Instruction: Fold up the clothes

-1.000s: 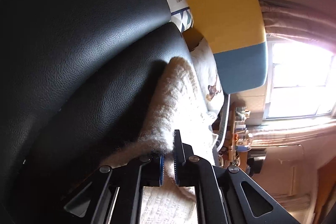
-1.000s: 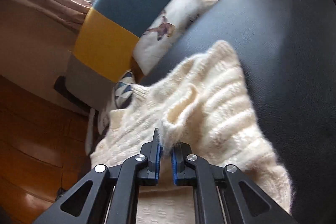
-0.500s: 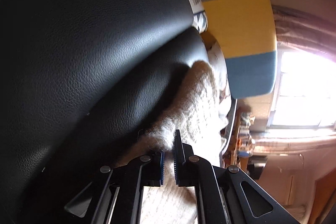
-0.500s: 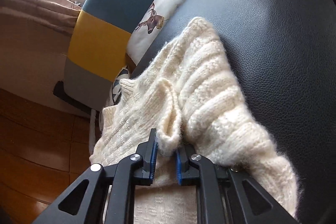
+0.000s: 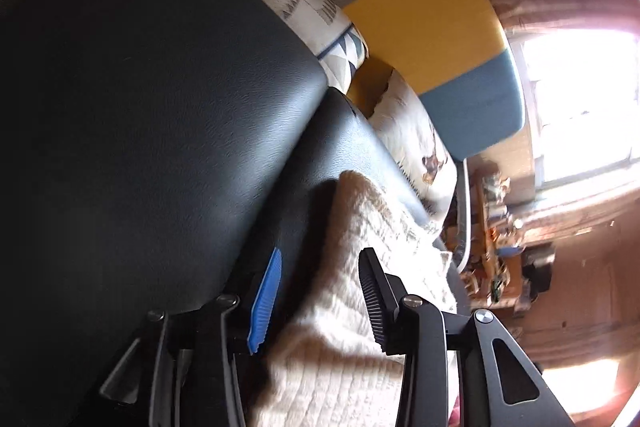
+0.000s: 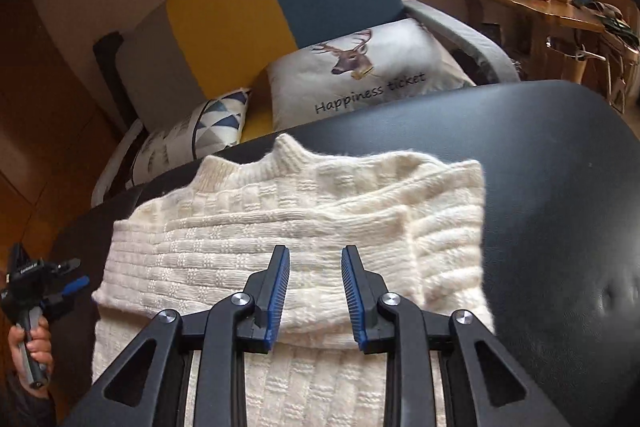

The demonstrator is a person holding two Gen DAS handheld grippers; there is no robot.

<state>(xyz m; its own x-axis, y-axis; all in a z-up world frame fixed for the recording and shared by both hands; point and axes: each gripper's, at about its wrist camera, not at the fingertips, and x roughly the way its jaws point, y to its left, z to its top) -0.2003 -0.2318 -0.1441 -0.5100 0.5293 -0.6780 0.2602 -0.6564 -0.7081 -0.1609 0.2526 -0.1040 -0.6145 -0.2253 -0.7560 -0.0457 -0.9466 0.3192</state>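
Both my grippers, left (image 5: pixel 320 291) and right (image 6: pixel 314 293), gape empty; the sweater's (image 6: pixel 280 227) fluffy folded sleeve could spring open.

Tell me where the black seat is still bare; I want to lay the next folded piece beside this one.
Most room is right of the cream sweater: bare black leather seat out to its rounded edge. A narrow strip lies between the collar and the deer pillow. The left is crowded by the left gripper.

right claw (image 6: pixel 314 291): black arms | blue ribbed pads (silver screws)
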